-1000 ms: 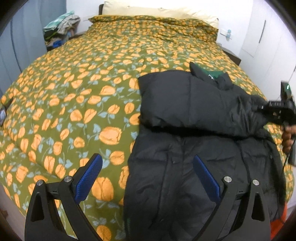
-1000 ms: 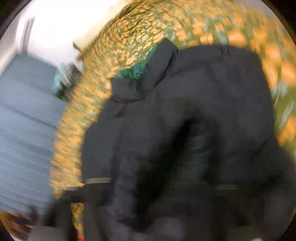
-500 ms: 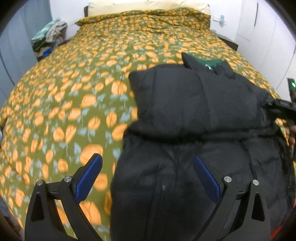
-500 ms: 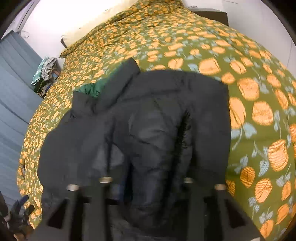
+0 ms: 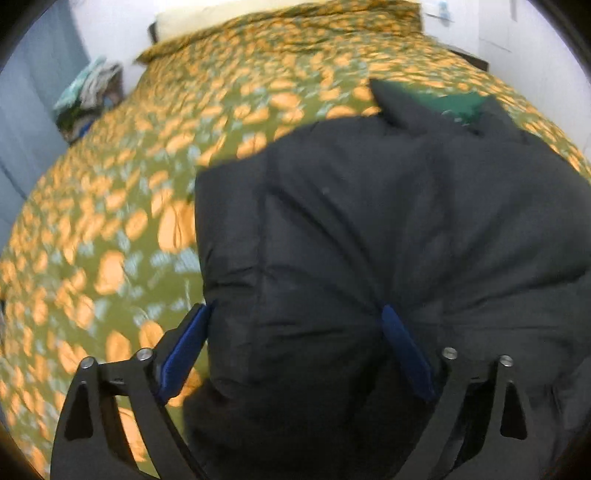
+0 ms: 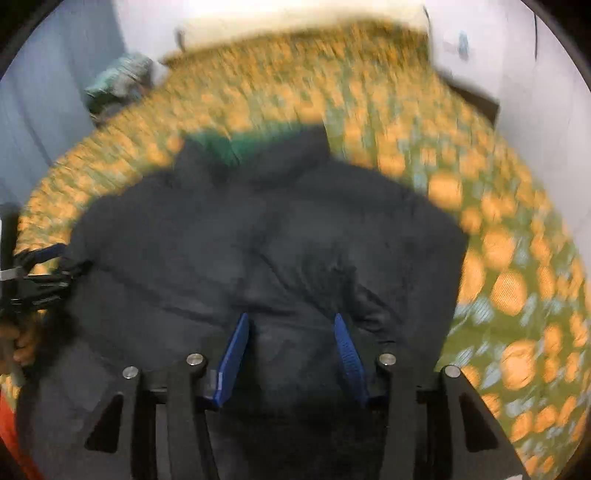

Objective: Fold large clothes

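Black padded jacket (image 5: 369, 229), folded on itself, lying on a bed under an olive quilt with orange flowers (image 5: 155, 206); green lining shows at its far collar. Left gripper (image 5: 295, 325): jaws wide apart, blue pads (image 5: 184, 347) straddling the jacket's left near edge, the left pad just beside the edge over the quilt, the right pad against the black fabric; the pads do not press the fabric together. Right gripper (image 6: 291, 332): jaws partly apart and closing, a fold of jacket (image 6: 273, 236) between the blue pads (image 6: 232, 358); whether they press on it cannot be told, the view being blurred. Left wrist view alone shows: the jacket's left edge, a pale pillow (image 5: 207, 18) at the far head of the bed, a dark bedside piece at far right. Right wrist view alone shows: the jacket's right edge, the quilt (image 6: 509, 288) near right, and at far left the other gripper (image 6: 40, 273) seen from the side at the jacket's edge, with part of a hand (image 6: 22, 343) on its handle and something orange-red (image 6: 11, 435) below. Both views show a heap of clothes (image 5: 88, 92) far left against a grey-blue wall. Pose: both grippers tilt steeply down toward the jacket, side by side at its near part.
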`<action>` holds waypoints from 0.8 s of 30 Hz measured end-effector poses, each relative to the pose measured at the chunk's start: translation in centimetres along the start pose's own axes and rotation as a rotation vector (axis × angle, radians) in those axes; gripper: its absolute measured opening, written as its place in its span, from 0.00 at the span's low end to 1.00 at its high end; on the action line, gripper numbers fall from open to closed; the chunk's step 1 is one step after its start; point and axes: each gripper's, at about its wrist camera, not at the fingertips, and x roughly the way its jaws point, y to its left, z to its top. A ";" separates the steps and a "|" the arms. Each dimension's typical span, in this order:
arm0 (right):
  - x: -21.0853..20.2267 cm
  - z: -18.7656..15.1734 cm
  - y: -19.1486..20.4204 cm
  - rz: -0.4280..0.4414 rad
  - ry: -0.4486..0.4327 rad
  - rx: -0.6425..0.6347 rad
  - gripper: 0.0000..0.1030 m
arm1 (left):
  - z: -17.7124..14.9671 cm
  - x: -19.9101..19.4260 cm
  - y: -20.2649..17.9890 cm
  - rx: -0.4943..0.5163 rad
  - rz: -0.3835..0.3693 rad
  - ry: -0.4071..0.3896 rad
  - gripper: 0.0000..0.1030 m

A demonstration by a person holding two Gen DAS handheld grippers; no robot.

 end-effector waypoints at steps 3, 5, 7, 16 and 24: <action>2.0 -0.5 -0.8 0.024 0.008 0.064 0.47 | 0.0 0.0 0.6 -0.034 -0.024 0.025 0.94; 2.1 -0.5 -0.8 0.020 0.007 0.077 0.47 | 0.4 -1.2 0.4 0.007 -0.015 0.024 0.90; 2.1 -0.6 -0.9 0.026 0.007 0.071 0.47 | 1.3 -3.2 0.3 0.021 -0.033 -0.007 0.89; 2.5 -1.8 -0.9 0.051 -0.017 0.081 0.47 | 6.7 2.1 -0.6 -0.094 -0.017 0.003 0.94; 2.9 -2.5 -1.2 0.063 -0.043 0.087 0.47 | 6.9 7.0 0.3 -0.181 -0.029 0.036 0.99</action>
